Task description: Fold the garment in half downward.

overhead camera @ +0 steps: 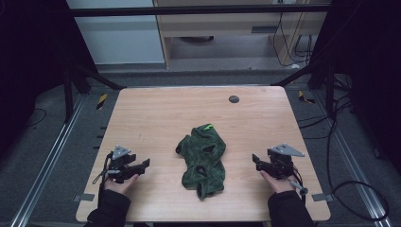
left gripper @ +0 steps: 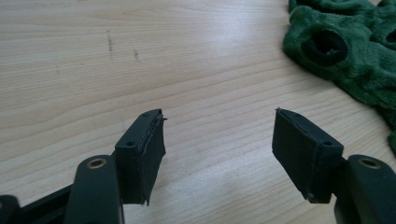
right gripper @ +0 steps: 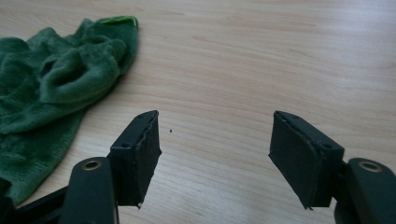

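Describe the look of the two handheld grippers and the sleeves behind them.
Both the left gripper and right gripper are black, each topped by a grey three-cornered plate and trailing a dark cable. Their jaws are black blocks with flat pads and brass-coloured pivot rings. The person's sleeves are dark.

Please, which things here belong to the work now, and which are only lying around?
For the work:
- green cloth, crumpled mid-table
- left gripper, open, empty
- right gripper, open, empty

Lying about:
- dark round disc near the table's far edge
- cables on the floor
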Demonstrator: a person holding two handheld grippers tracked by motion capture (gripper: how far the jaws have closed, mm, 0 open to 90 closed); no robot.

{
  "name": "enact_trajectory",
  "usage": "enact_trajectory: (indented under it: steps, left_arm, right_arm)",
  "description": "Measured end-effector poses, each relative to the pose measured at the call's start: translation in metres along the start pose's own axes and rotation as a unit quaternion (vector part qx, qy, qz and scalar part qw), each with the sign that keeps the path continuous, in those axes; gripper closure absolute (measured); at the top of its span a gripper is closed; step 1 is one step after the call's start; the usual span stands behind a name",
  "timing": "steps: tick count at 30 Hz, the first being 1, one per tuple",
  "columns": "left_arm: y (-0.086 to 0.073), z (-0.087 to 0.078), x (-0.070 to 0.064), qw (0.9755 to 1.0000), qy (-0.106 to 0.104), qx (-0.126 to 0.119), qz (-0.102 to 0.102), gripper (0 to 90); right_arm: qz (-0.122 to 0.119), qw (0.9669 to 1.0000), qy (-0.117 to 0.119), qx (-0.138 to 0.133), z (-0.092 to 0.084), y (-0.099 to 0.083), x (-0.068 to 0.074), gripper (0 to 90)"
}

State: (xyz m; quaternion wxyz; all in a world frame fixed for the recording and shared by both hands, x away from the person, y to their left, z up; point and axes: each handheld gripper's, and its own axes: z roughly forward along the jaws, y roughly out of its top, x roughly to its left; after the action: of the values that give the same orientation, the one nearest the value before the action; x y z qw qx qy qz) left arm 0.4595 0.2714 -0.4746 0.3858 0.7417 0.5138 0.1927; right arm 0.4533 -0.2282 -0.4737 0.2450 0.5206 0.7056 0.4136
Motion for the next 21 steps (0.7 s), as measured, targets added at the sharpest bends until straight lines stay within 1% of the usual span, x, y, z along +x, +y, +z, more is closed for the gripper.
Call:
enact_trajectory:
  steps: [1, 3, 4, 5, 6, 8, 9, 10, 13, 14, 16, 21]
  left_arm:
    - [0.0, 0.0, -0.002, 1.0, -0.004, -0.001, 0.0, 35.2]
    - [0.001, 0.0, -0.003, 1.0, -0.006, -0.001, 0.002, 36.0]
    - [0.001, 0.0, -0.006, 0.9999, -0.012, 0.001, 0.004, 36.4]
    - [0.001, 0.0, -0.006, 0.9999, -0.012, 0.001, 0.004, 36.5]
    - [0.001, 0.0, -0.007, 0.9999, -0.014, 0.003, 0.006, 36.6]
    - [0.001, 0.0, -0.01, 0.9998, -0.019, 0.005, 0.008, 36.8]
    - [0.001, -0.001, -0.011, 0.9997, -0.022, 0.006, 0.01, 37.1]
    - [0.003, -0.002, -0.013, 0.9996, -0.024, 0.003, 0.018, 37.3]
    - [0.006, -0.005, -0.013, 0.9994, -0.024, -0.005, 0.023, 37.3]
    - [0.007, -0.005, -0.012, 0.9994, -0.026, -0.005, 0.023, 37.3]
    - [0.009, -0.005, -0.011, 0.9995, -0.023, -0.007, 0.022, 37.3]
    - [0.014, -0.008, -0.01, 0.9994, -0.023, -0.013, 0.024, 37.5]
  right_arm:
    - [0.002, 1.0, 0.006, 0.003, 0.0, 0.0, 0.002, 33.8]
    - [-0.002, 1.0, 0.006, 0.003, 0.0, 0.0, 0.003, 34.2]
    - [-0.009, 0.9999, 0.011, 0.006, 0.0, 0.0, 0.004, 36.3]
    - [-0.009, 0.9999, 0.011, 0.006, 0.0, 0.0, 0.004, 36.3]
    - [-0.008, 0.9998, 0.017, 0.006, 0.0, 0.0, 0.006, 36.6]
    - [-0.012, 0.9997, 0.019, 0.002, 0.0, 0.0, 0.007, 36.9]
    - [-0.011, 0.9997, 0.022, 0.002, -0.001, 0.0, 0.008, 37.0]
    - [-0.019, 0.9997, 0.018, 0.0, -0.001, 0.001, 0.01, 37.7]
    - [-0.016, 0.9996, 0.025, -0.002, -0.003, 0.004, 0.014, 37.9]
    - [-0.019, 0.9994, 0.029, -0.002, -0.003, 0.005, 0.014, 37.9]
    - [-0.025, 0.999, 0.038, 0.0, -0.002, 0.007, 0.016, 38.2]
    - [-0.034, 0.9983, 0.047, -0.002, -0.002, 0.012, 0.02, 39.2]
